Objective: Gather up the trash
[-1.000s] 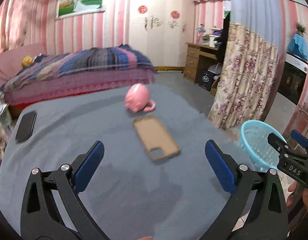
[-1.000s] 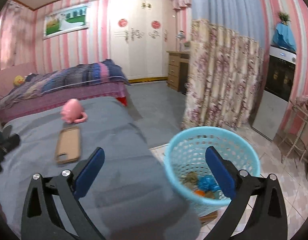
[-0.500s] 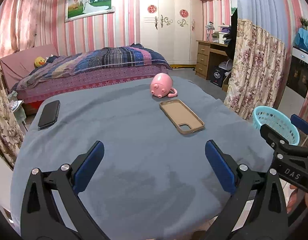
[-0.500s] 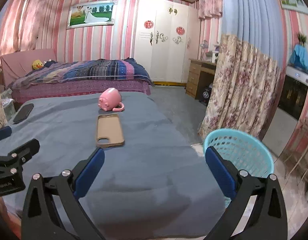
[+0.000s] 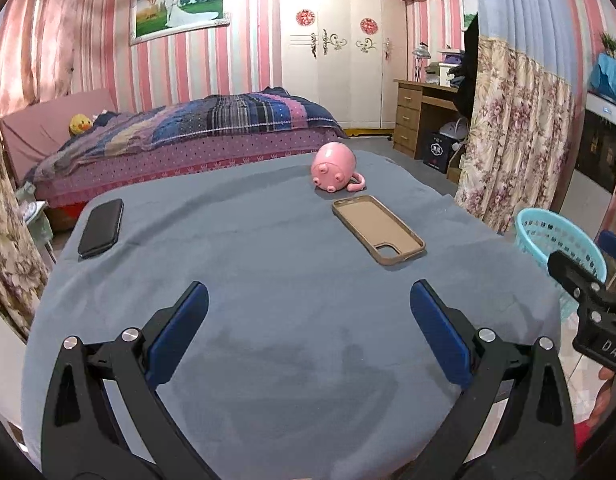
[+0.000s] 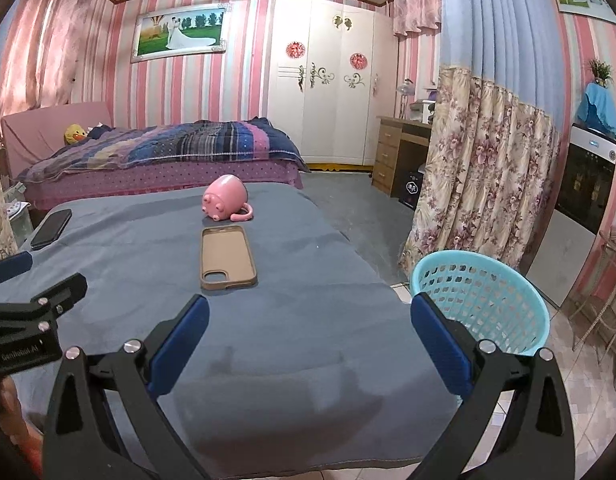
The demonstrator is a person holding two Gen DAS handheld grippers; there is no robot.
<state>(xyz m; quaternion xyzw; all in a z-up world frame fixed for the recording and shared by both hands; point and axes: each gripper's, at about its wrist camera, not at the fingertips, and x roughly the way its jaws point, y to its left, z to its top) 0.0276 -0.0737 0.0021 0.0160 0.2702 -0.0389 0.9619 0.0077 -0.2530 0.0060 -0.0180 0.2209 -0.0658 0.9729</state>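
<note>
A light blue mesh trash basket (image 6: 482,304) stands on the floor by the table's right edge, also seen as the basket (image 5: 556,244) in the left wrist view. Its inside is hidden from here. My left gripper (image 5: 308,332) is open over the near part of the grey-blue table (image 5: 267,264), holding nothing. My right gripper (image 6: 308,338) is open too, above the table's near right corner, with the basket just beyond its right finger. On the table lie a tan phone case (image 6: 227,258), a pink pig-shaped mug (image 6: 225,202) on its side, and a black phone (image 5: 101,227).
A bed (image 5: 187,136) stands behind the table, with a white wardrobe (image 6: 328,92) and a wooden desk (image 6: 400,152) further back. A flowered curtain (image 6: 480,176) hangs to the right, behind the basket. Tiled floor (image 6: 580,392) lies right of the table. A hand (image 5: 604,400) shows at the lower right.
Both grippers have drawn back and risen from the basket side, so more of the table is in view. The right gripper no longer hangs over the basket. Both stay open.
</note>
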